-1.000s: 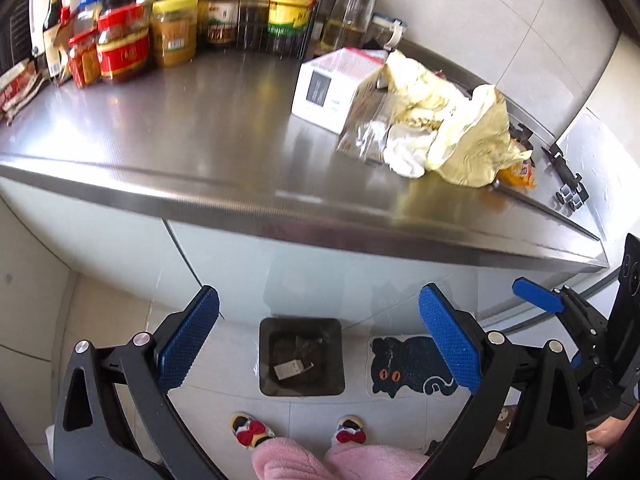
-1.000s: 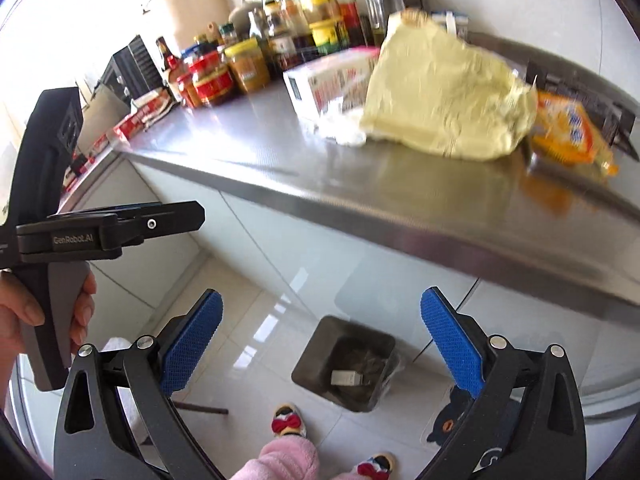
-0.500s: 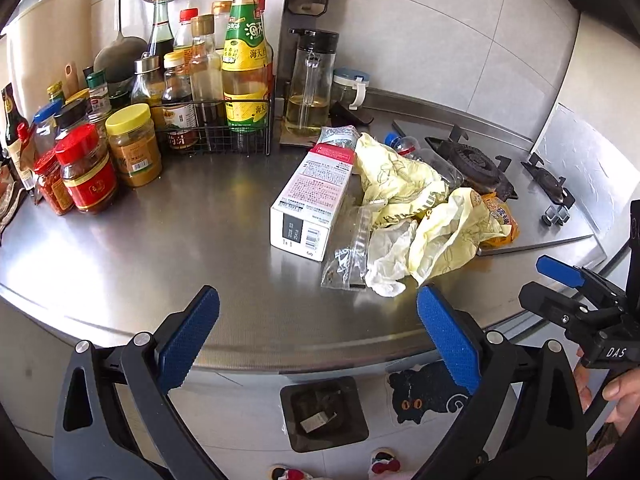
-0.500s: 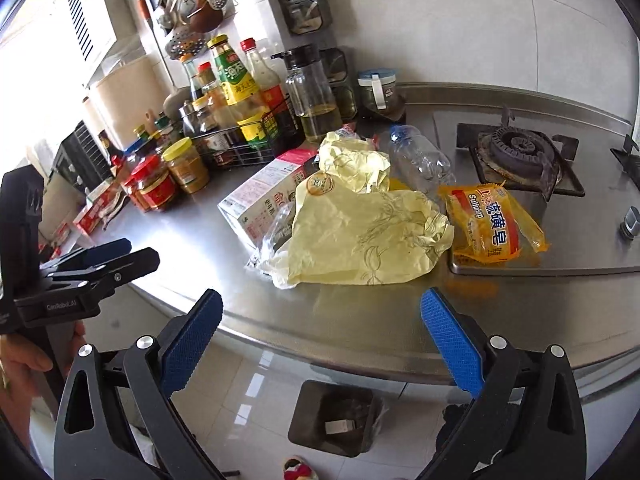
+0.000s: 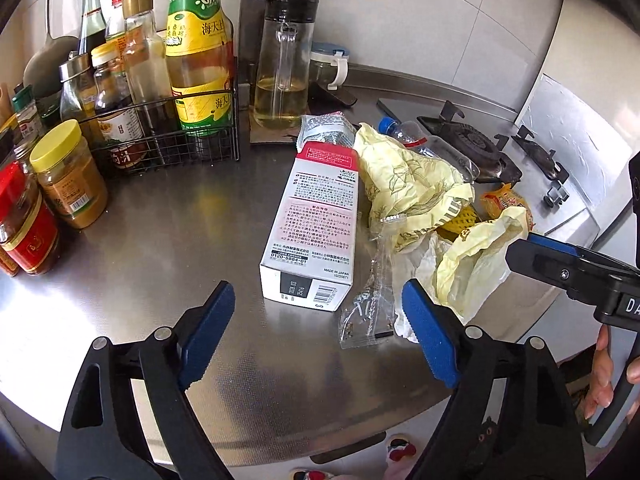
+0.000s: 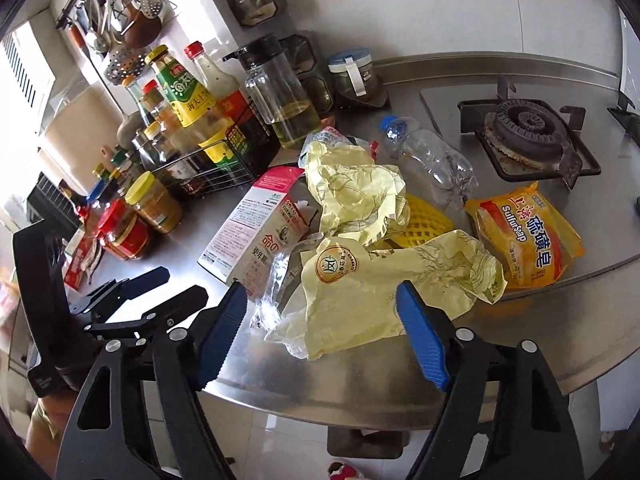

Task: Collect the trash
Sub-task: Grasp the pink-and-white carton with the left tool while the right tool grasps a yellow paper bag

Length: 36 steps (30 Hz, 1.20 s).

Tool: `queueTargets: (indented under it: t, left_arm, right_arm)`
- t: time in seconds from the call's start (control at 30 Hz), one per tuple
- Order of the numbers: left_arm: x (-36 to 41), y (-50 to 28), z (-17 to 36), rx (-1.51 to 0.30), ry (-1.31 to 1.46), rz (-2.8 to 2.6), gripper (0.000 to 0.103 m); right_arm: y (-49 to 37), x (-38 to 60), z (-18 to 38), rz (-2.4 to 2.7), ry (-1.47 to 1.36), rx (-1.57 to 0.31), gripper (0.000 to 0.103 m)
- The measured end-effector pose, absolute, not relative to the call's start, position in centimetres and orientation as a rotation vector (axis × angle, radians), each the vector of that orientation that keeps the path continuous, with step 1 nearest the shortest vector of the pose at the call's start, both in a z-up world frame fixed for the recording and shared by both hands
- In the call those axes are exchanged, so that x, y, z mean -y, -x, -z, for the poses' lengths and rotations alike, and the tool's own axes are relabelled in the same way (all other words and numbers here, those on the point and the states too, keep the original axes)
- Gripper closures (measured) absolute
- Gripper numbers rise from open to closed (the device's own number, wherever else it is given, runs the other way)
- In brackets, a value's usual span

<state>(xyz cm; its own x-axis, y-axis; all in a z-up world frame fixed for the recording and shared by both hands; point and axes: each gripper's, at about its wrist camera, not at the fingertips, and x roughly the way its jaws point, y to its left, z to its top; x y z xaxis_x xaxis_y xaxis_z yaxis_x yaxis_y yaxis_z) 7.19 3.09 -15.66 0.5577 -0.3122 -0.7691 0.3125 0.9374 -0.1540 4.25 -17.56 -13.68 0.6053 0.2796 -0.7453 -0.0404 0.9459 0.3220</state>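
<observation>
A heap of trash lies on the steel counter: a white and pink carton, a clear plastic wrapper, crumpled pale yellow wrappers, an empty plastic bottle and an orange soap packet. My left gripper hovers just short of the carton's near end; its jaws are closing with nothing between them. My right gripper hangs over the counter's front edge before the nearest yellow wrapper; its jaws are closing too and its pads do not touch the wrapper.
Sauce bottles in a wire rack, jars and an oil jug crowd the back left. A gas burner sits at the right. A dark bin stands on the floor below the counter edge.
Both grippers have risen from below the counter edge, where the floor bin showed, to above the counter and closer to the trash heap. Both pairs of jaws have narrowed.
</observation>
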Motion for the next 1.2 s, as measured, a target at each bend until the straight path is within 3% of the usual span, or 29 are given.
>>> queueTargets:
  t: [0.3, 0.43, 0.57, 0.77, 1.2]
  left_arm:
    - [-2.4, -10.1, 17.8, -0.958, -0.033, 0.412, 0.026]
    - [-2.2, -11.1, 18.8, -0.973, -0.065, 0.417, 0.030]
    - [-2.2, -11.8, 19.3, -0.985, -0.077, 0.437, 0.044]
    - [-1.8, -11.8, 18.8, -0.960, -0.109, 0.406, 0.046]
    - [-2.6, -8.7, 14.2, -0.856, -0.100, 0.291, 0.047]
  right_arm:
    - [-5.7, 17.9, 16.2, -0.121, -0.312, -0.970, 0.047]
    - [-6.2, 18.1, 16.8, -0.118, -0.314, -0.982, 0.061]
    - [-6.4, 18.0, 16.9, -0.131, -0.300, -0.977, 0.078]
    - [-6.1, 18.0, 16.4, -0.133, -0.272, -0.939, 0.097]
    - [-4.4, 17.9, 11.7, -0.207, -0.246, -0.785, 0.099]
